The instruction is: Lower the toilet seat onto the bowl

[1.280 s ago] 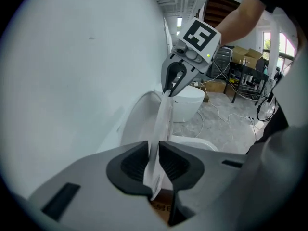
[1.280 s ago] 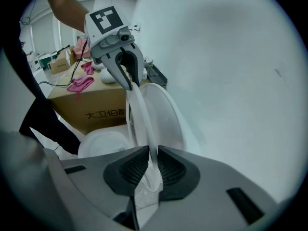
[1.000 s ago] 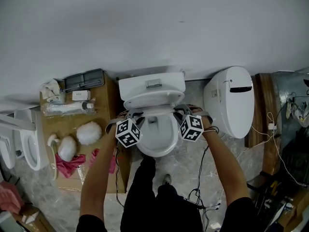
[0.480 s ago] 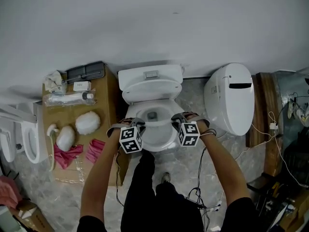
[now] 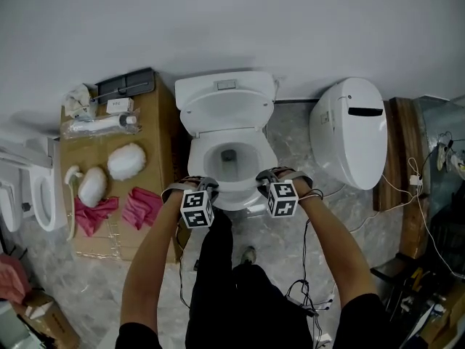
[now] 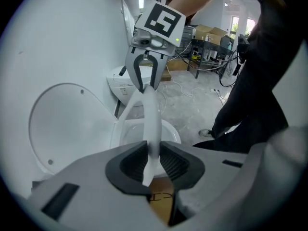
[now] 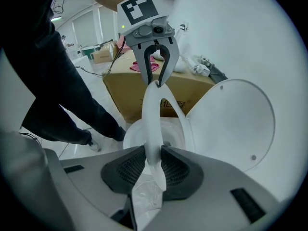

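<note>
The white toilet seat (image 5: pixel 231 193) lies low over the bowl (image 5: pixel 229 155), and the lid (image 5: pixel 227 107) stands up against the tank. My left gripper (image 5: pixel 200 189) holds the seat's front left rim and my right gripper (image 5: pixel 264 180) its front right rim. In the left gripper view the seat rim (image 6: pixel 151 114) runs between my pads (image 6: pixel 153 160), and the other gripper (image 6: pixel 146 83) grips it further along. The right gripper view shows the rim (image 7: pixel 151 114) between my pads (image 7: pixel 153 165). Both pairs of jaws are opening with the seat still between them.
A cardboard box (image 5: pixel 116 158) at the left carries white bundles, pink cloths (image 5: pixel 142 208) and small items. A second white toilet (image 5: pixel 349 140) stands at the right. Cables (image 5: pixel 305 289) trail on the floor by the person's legs (image 5: pixel 232 267).
The seat has swung down from half raised to low over the bowl, and both grippers have come down and toward the person with it.
</note>
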`<state>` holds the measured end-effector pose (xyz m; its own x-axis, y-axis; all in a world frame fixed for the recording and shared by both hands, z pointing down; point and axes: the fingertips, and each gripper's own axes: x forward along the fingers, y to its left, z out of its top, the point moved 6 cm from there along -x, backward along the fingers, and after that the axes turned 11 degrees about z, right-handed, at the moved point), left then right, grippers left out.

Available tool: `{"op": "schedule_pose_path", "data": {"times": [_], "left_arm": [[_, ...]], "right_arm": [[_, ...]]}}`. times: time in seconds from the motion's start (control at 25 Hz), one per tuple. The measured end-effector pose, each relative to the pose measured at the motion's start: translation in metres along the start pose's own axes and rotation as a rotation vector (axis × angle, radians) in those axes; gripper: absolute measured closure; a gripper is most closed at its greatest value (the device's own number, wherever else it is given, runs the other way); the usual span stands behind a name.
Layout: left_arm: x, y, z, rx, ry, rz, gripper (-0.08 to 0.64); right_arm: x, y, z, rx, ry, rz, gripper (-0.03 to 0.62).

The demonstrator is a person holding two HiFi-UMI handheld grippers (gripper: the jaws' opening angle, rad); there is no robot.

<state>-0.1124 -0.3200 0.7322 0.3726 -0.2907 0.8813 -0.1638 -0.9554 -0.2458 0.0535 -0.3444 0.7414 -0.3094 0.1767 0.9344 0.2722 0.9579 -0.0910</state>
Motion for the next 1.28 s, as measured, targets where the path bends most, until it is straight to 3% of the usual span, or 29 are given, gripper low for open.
{"op": "schedule_pose_path", "data": {"times": [0.2, 0.4, 0.64, 1.04, 1.28], "left_arm": [[0.023, -0.040, -0.011, 0.015, -0.012, -0.001, 0.466], [0.049, -0.081, -0.021, 0.040, 0.006, -0.050, 0.456], [0.085, -0.120, -0.037, 0.074, 0.017, -0.019, 0.451], [0.144, -0.169, -0.060, 0.060, 0.054, -0.049, 0.451], [0.178, -0.188, -0.078, -0.029, 0.058, -0.054, 0.451]], "right_arm": [[0.036, 0.028, -0.008, -0.020, 0.016, 0.007, 0.461], [0.076, 0.057, -0.019, -0.041, 0.040, 0.030, 0.438], [0.127, 0.076, -0.032, -0.050, 0.056, 0.014, 0.411], [0.203, 0.100, -0.054, -0.040, 0.080, 0.038, 0.390], [0.238, 0.103, -0.062, -0.019, 0.112, 0.020, 0.377]]}}
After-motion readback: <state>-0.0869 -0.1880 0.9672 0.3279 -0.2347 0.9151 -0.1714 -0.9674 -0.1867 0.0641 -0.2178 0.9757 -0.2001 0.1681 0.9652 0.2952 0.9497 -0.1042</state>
